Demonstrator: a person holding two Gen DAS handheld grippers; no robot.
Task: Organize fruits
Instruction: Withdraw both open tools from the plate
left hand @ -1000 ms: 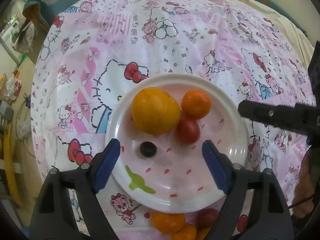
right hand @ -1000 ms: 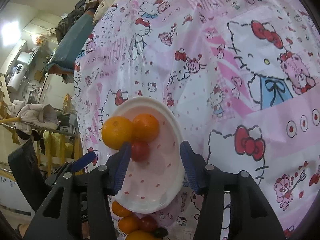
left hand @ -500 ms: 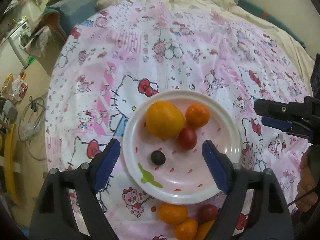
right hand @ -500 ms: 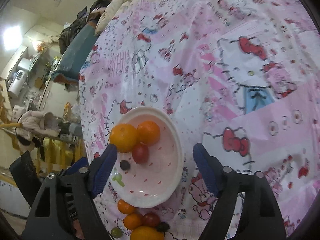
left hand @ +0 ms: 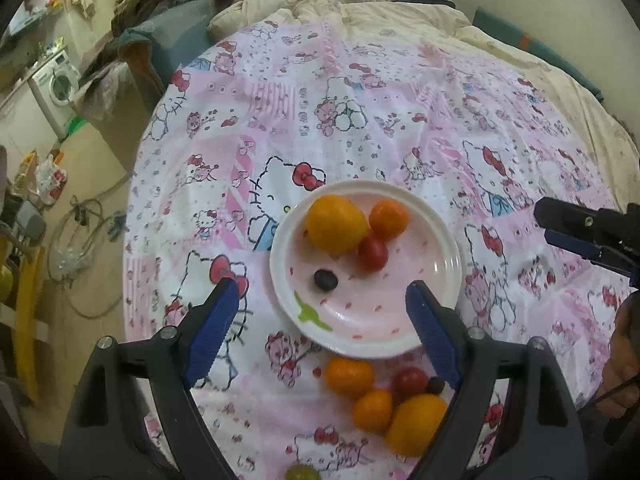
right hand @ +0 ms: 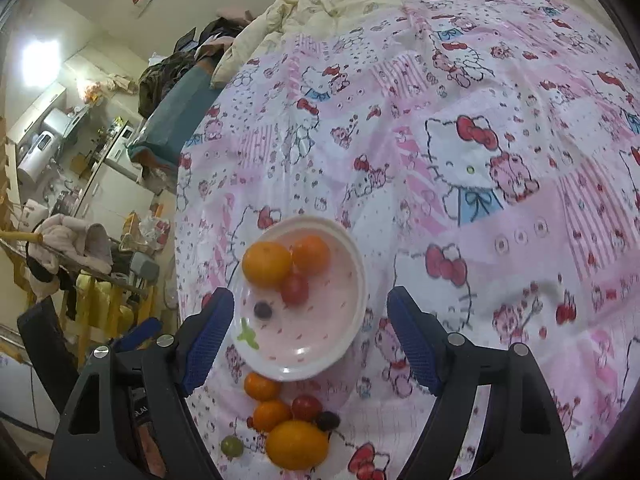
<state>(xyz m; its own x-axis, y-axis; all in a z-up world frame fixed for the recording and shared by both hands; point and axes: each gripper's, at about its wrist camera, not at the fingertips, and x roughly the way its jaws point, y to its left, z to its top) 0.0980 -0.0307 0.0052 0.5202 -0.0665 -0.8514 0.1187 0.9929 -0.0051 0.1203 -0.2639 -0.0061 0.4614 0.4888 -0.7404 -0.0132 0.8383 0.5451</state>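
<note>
Fruits [left hand: 338, 223] sit on the plate [left hand: 440, 240]; both grippers' jaws gape wide, holding nothing.

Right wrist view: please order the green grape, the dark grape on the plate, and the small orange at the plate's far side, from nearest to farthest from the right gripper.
1. Green grape, off the plate, lower left.
2. Dark grape, on the plate, near side.
3. Small orange, on the plate, far side.

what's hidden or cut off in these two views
- Small green grape: cut by the bottom edge, left wrist view.
- Yellow-orange lemon-shaped fruit: partly behind the left gripper finger.
- White plastic plate: near-left rim hidden by the right gripper finger; blurred.
</note>
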